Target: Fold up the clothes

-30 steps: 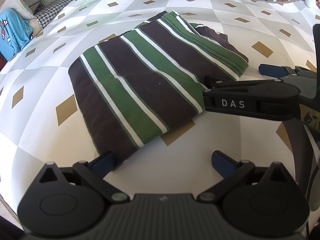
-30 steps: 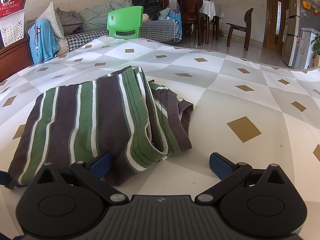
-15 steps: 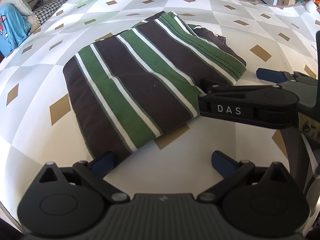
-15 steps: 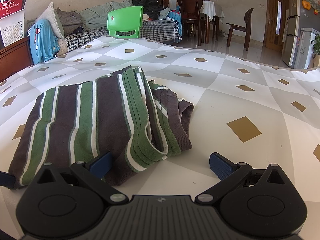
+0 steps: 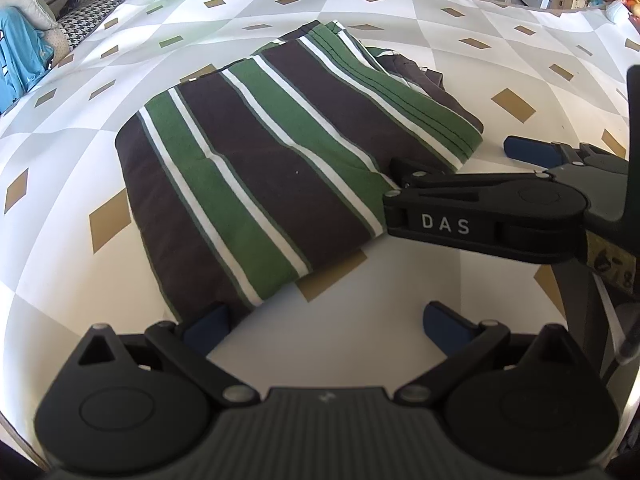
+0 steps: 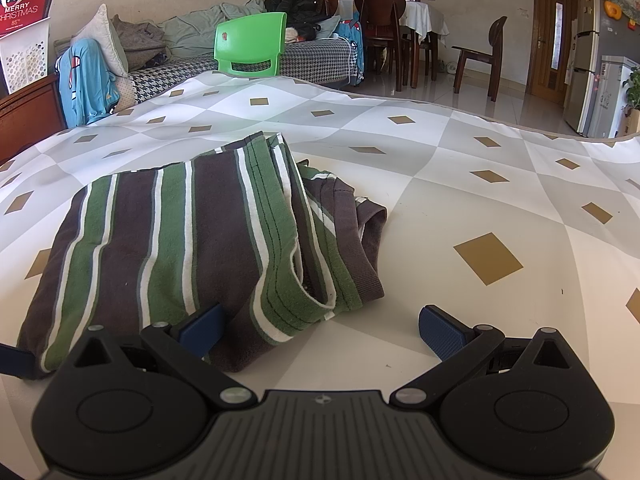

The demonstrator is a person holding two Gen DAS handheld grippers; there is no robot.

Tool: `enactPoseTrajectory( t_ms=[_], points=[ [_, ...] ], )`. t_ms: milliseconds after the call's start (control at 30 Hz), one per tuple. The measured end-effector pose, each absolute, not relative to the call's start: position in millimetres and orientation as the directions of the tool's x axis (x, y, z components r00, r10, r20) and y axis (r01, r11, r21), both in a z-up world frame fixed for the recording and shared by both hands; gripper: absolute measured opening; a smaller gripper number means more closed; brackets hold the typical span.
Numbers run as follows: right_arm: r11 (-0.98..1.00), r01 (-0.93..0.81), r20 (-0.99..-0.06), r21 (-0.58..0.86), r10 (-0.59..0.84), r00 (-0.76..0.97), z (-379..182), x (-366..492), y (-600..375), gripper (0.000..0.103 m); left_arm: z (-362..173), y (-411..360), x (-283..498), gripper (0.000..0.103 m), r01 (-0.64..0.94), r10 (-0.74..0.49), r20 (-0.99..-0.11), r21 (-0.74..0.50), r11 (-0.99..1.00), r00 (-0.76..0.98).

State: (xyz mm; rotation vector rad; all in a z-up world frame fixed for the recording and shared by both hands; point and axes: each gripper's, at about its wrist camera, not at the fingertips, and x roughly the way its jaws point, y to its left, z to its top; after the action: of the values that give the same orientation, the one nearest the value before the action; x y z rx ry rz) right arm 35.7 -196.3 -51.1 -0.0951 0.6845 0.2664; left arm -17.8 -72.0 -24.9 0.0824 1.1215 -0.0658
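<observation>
A folded garment (image 5: 272, 176) with brown, green and white stripes lies flat on the patterned tablecloth (image 5: 400, 320). My left gripper (image 5: 328, 326) is open at the garment's near corner, and its left fingertip (image 5: 208, 326) touches the cloth edge. The right gripper (image 5: 460, 160) comes in from the right, with one finger at the garment's side edge. In the right wrist view the garment (image 6: 180, 232) shows its layered open end, and my right gripper (image 6: 322, 330) is open with its left fingertip (image 6: 200, 328) against the fabric. Neither gripper holds anything.
The white and grey tablecloth with gold diamonds (image 6: 488, 256) stretches far to the right and back. Beyond the table edge stand a green plastic chair (image 6: 250, 46), a sofa with piled clothes (image 6: 160, 48), dark wooden dining chairs (image 6: 380, 28) and a fridge (image 6: 600, 80).
The left wrist view has shifted slightly, so the garment and right gripper sit a little further left in it. The right wrist view is unchanged. Both grippers stay open.
</observation>
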Motion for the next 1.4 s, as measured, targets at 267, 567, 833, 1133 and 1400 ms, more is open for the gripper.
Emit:
enactPoseTrajectory(
  t_ms=[267,567,833,1133,1400],
  points=[
    [0.962,-0.274,-0.636,0.001,0.212,0.742,-51.1,35.7,-196.3,0.103,-23.2,-69.0,-23.7,0.103,0.099,-0.029,-0.903,0.015,0.995,0.429],
    [0.962,-0.274,-0.636,0.001,0.212,0.742,-51.1,35.7,-196.3,0.103,-11.5,-74.1,-43.9,0.103,0.13,-0.021,-0.867,0.051,0.99,0.498],
    [0.962,-0.274,-0.636,0.001,0.212,0.742,-51.1,35.7,-196.3,0.103,-25.4,-73.8,-43.4,0.103,0.127,-0.018,-0.885,0.047,0.991,0.466],
    [0.962,-0.274,-0.636,0.001,0.212,0.742,-51.1,35.7,-196.4,0.103,-26.6,-76.4,-44.4,0.103,0.126,-0.019,-0.88,0.046,0.991,0.475],
    [0.962,-0.274,-0.636,0.001,0.212,0.742,-51.1,35.8,-196.3,0.103,-27.0,-70.9,-45.0,0.103,0.122,-0.043,-0.883,0.016,0.992,0.467]
  ],
)
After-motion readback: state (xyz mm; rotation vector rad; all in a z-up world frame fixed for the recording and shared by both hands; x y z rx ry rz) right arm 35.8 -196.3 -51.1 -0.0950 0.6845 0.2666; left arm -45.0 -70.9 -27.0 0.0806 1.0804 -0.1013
